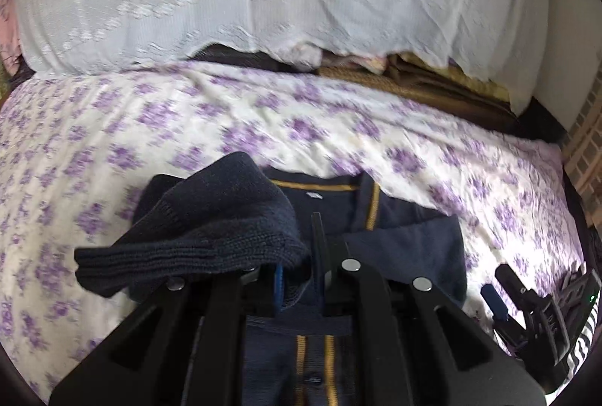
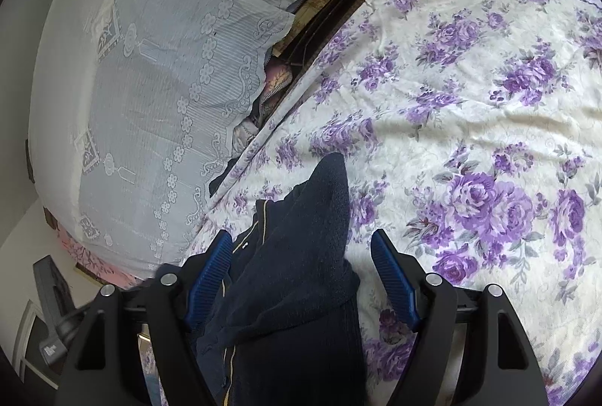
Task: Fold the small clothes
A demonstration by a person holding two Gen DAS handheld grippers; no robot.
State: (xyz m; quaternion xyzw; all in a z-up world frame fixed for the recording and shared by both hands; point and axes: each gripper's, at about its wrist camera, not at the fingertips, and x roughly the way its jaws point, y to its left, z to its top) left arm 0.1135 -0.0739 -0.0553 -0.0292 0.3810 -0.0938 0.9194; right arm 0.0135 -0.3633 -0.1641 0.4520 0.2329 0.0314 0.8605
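A small navy knitted cardigan with mustard-yellow trim lies on the white bedsheet printed with purple roses, at the lower centre of the left wrist view. The left gripper is clamped tight on the cardigan's ribbed sleeve cuff, lifted at centre left. In the right wrist view, the right gripper stands wide apart, its blue ribbed pads either side of the navy fabric at bottom centre without pressing it. A white lace cover fills the upper left.
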